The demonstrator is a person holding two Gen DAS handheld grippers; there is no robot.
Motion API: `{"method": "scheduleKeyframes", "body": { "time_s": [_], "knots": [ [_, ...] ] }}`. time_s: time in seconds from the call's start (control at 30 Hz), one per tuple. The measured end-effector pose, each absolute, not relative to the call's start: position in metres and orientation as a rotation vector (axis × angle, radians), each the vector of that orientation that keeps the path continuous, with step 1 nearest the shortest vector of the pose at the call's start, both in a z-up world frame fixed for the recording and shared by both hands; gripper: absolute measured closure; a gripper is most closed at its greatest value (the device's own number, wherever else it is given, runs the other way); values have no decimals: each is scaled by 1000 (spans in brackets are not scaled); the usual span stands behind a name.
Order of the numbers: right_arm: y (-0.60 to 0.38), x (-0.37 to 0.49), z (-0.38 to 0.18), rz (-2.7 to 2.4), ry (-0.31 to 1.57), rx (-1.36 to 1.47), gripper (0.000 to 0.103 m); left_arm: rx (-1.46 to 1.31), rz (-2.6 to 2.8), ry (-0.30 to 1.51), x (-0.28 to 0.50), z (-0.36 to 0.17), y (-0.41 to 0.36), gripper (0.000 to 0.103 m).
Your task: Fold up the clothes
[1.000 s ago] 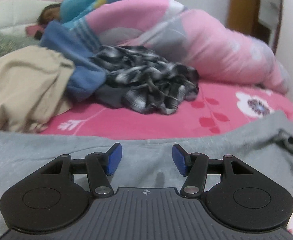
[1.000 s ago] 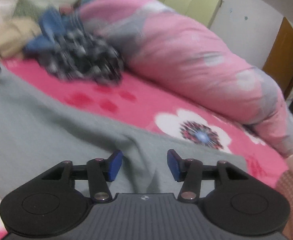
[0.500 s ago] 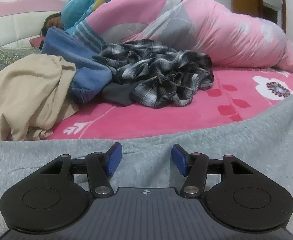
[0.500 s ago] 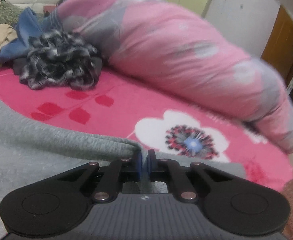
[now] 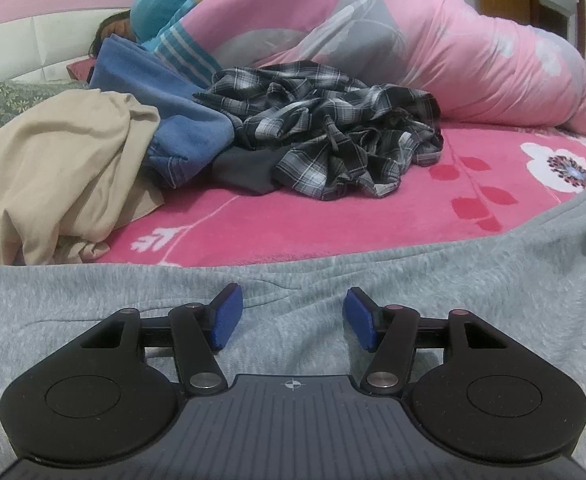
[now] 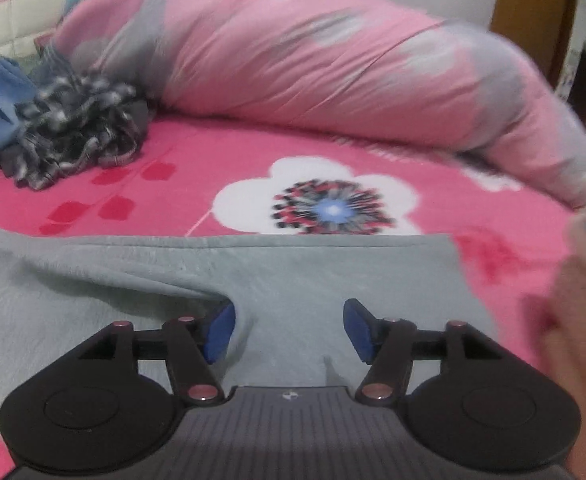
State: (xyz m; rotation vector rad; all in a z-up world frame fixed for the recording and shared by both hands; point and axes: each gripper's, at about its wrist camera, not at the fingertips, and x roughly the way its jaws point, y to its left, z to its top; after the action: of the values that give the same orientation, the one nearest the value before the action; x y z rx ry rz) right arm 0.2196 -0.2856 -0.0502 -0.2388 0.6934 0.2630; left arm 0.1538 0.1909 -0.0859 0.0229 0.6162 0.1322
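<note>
A grey fleece garment (image 5: pixel 453 280) lies spread over the near part of the pink flowered bed. My left gripper (image 5: pixel 293 318) hovers over it, open, blue pads apart, with only flat cloth beneath. In the right wrist view the same grey garment (image 6: pixel 333 272) shows its far edge and right corner lying straight on the sheet. My right gripper (image 6: pixel 289 330) is above that end, its jaws opening; a raised fold of the cloth runs up to the left pad (image 6: pixel 221 332), and nothing is pinched between the pads.
A crumpled plaid shirt (image 5: pixel 333 140), a blue garment (image 5: pixel 173 128) and a beige garment (image 5: pixel 53 168) are piled at the back left. A big pink quilt (image 5: pixel 453 60) covers a person lying along the far side. A hand (image 6: pixel 585 320) shows at the right edge.
The right gripper shut on the grey garment's edge, then opened and let it go, shifting sideways; the edge now lies flatter. The left gripper stayed open, its view tilting slightly.
</note>
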Motion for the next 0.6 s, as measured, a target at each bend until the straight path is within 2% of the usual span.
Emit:
{"method": "scheduleKeyframes", "body": {
  "time_s": [0.2,0.33,0.47,0.53,0.57,0.6],
  "knots": [
    [-352,124,-29,142,581,-204,39,54,150,624,156,-88,186,41],
    [-357,76,-51,170,591,-264,39,63,156,630,157,-89,185,40],
    [-339,67,-85,184,622,-364,42,66,160,630,158,-89,185,40],
    [-331,72,-103,171,641,-415,47,62,159,629,157,-89,186,39],
    [-330,76,-111,157,650,-437,57,60,159,628,157,-89,186,39],
    [-330,79,-115,155,645,-442,72,58,158,628,157,-89,186,39]
  ]
}}
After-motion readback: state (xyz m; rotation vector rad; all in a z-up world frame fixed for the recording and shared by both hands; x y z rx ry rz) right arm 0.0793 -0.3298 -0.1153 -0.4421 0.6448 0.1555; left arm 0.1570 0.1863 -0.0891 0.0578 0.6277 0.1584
